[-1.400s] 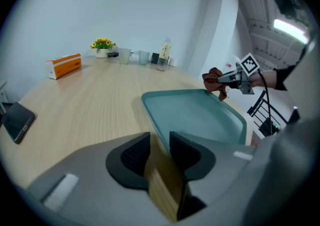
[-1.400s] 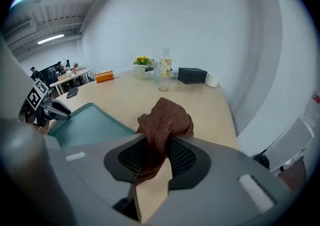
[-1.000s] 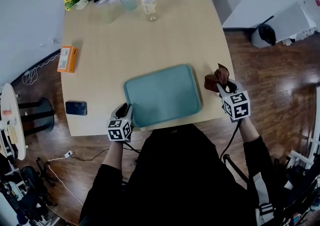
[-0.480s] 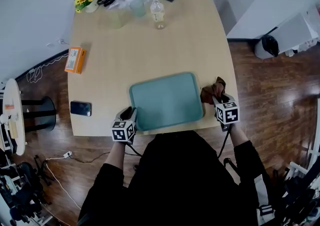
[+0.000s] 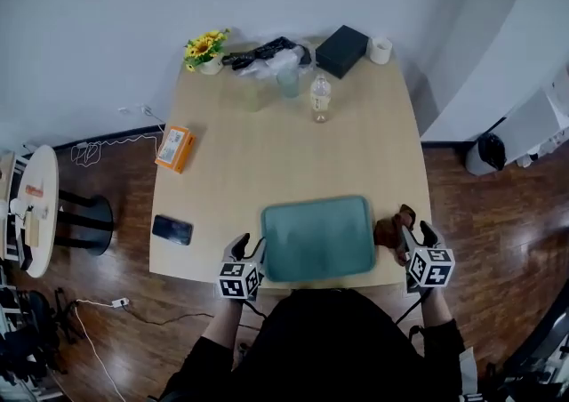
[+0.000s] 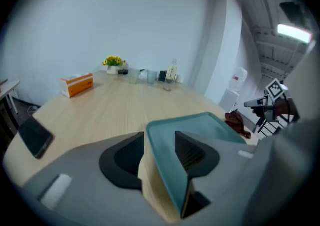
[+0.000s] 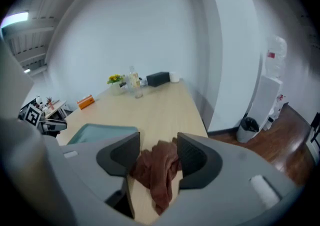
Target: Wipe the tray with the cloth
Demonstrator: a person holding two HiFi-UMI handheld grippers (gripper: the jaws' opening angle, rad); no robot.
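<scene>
Tray (image 5: pixel 317 237) lies flat on the surface (image 5: pixel 267 151), its near corner between the left tongs (image 5: pixel 249 246), whose jaws have just been opening and stand off its rim. The right tongs (image 5: pixel 416 236) have just spread too, with the cloth (image 5: pixel 389 231) slack between them. Wiping appears finished.

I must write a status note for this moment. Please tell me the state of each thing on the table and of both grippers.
Tray: lying on the table, nothing on it.
Cloth: crumpled on the table, beside the tray.
Left gripper: jaws just opened, tray rim between them, unclamped.
Right gripper: jaws just opened, cloth between them.
Bottle: upright.
Phone: flat, screen dark.
</scene>
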